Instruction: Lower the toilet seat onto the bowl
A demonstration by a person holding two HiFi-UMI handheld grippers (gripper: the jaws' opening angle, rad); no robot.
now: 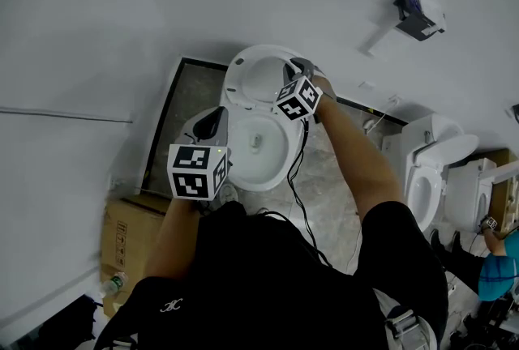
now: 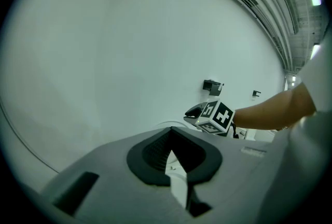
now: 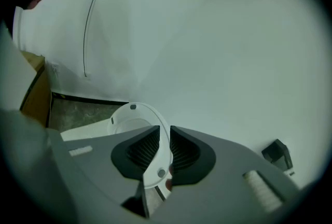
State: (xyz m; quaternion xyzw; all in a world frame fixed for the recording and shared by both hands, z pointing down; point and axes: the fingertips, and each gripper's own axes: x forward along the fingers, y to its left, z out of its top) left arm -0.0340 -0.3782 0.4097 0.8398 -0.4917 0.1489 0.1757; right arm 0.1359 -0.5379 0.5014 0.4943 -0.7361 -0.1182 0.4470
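At the far left, brown cardboard boxes (image 1: 122, 233) stand against the pale wall, clear of the work. Next comes the left gripper (image 1: 216, 120), hanging just beside the left edge of the white ceramic toilet bowl (image 1: 258, 178). Its jaws are clenched tip to tip with nothing between them. It seems to be kept there in reserve, near enough to steady or catch whatever comes down.

The white plastic toilet seat (image 1: 251, 57), the task's own thing, is still raised. It stands nearly upright behind the bowl and leans back toward the wall, with its small bumpers facing out.

At its right side is the right gripper (image 3: 164, 135). Its jaws are parted only a little and sit astride the seat's rim, which runs between the ribbed pads. I judge they have not clamped it yet. Taking the rim from the side would give the hand a lever for swinging the seat forward and down slowly, so it does not drop.

Further right, well apart, stands a second white toilet (image 1: 426, 170).
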